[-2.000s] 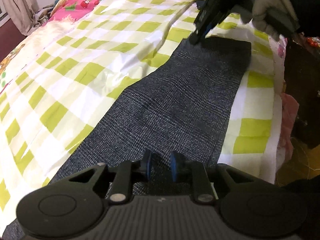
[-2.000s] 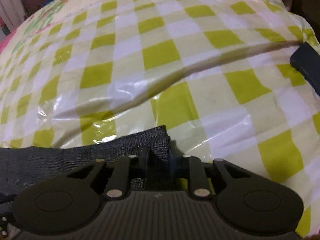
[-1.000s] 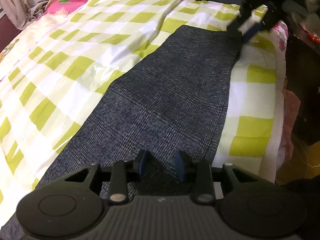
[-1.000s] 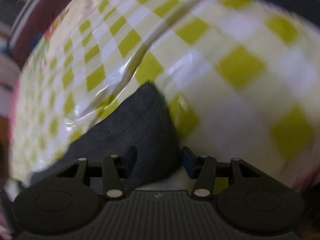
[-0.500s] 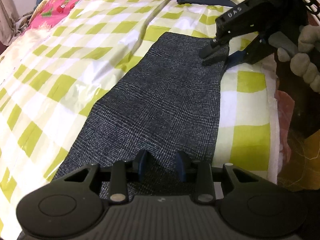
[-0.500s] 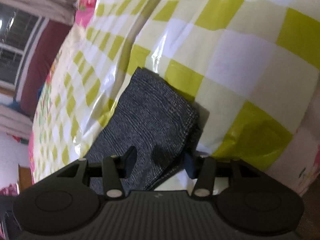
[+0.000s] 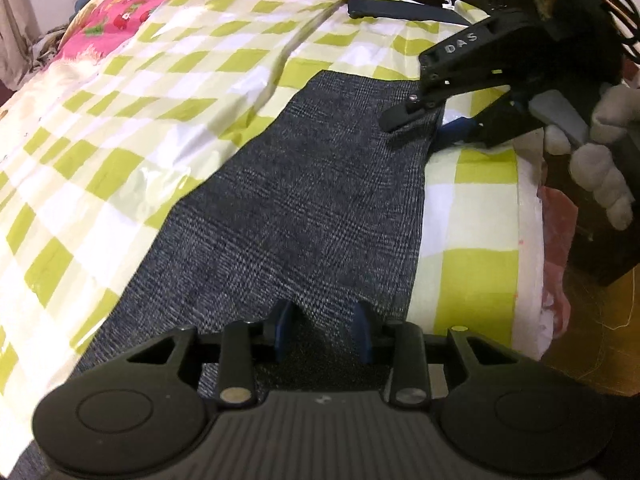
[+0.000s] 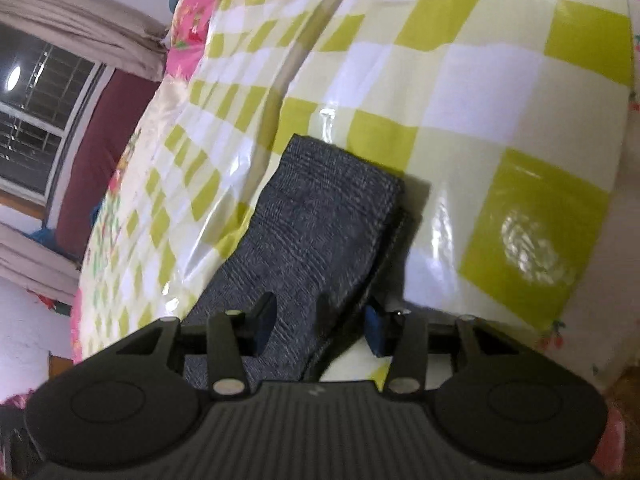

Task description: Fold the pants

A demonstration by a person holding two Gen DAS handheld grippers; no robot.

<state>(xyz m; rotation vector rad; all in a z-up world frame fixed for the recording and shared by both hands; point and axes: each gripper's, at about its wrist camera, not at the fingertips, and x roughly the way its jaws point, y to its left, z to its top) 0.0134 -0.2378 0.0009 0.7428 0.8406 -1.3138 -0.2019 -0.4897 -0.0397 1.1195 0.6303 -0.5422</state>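
Observation:
Dark grey checked pants (image 7: 312,200) lie flat in a long strip on a bed covered with a green-and-white checked plastic sheet (image 7: 120,128). My left gripper (image 7: 322,332) is open, its blue-padded fingers straddling the near end of the fabric. My right gripper (image 7: 424,124) is open at the far hem, one finger above the cloth's right corner and one below. In the right wrist view the right gripper (image 8: 320,324) has the leg end (image 8: 320,216) between its open fingers; the hem's layers show at the edge.
A black strap-like object (image 7: 404,10) lies on the sheet beyond the pants. The bed edge (image 7: 528,240) drops off to the right, with pink cloth (image 7: 558,220) and dark furniture beside it. A pink floral blanket (image 7: 116,20) lies at the far left. A window (image 8: 36,120) shows in the right wrist view.
Both grippers opened from their shut grip. The right gripper swung from the hem's left corner around to its right corner and now straddles that edge. The left gripper stayed at the near end.

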